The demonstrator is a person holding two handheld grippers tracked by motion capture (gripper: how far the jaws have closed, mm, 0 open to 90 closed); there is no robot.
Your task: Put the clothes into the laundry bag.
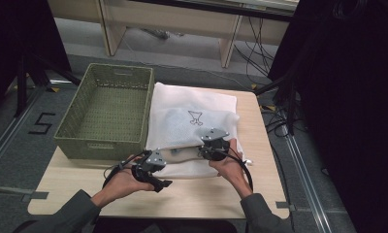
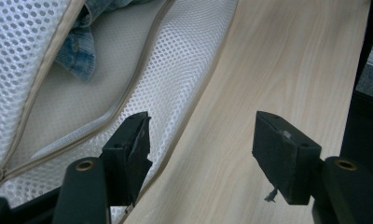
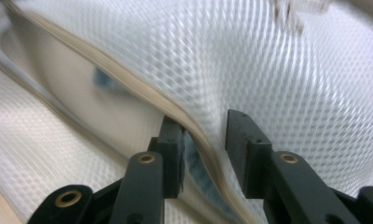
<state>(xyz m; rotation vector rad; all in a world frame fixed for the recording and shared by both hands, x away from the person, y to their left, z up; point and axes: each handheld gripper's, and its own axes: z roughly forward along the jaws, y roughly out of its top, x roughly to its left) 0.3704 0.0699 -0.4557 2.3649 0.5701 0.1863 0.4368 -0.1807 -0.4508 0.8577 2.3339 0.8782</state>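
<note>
A white mesh laundry bag [image 1: 197, 111] lies on the wooden table [image 1: 206, 196], its zip opening facing the near edge. In the left gripper view, blue denim [image 2: 77, 51] shows inside the bag [image 2: 189, 56]. My left gripper [image 1: 157, 178] hovers at the bag's near left corner. It [image 2: 203, 135] is open with nothing between the jaws; one jaw is over the mesh edge, the other over bare wood. My right gripper [image 1: 207, 151] is at the bag's opening. In its own view it [image 3: 205, 135] straddles the upper flap's beige zip edge [image 3: 194, 133], one jaw under the flap and one above, not pressing.
A green woven basket [image 1: 105, 141] stands on the table's left part, touching the bag's left side. Bare wood runs along the near edge and the right of the table. Dark curtains, cables and desk legs stand beyond the table.
</note>
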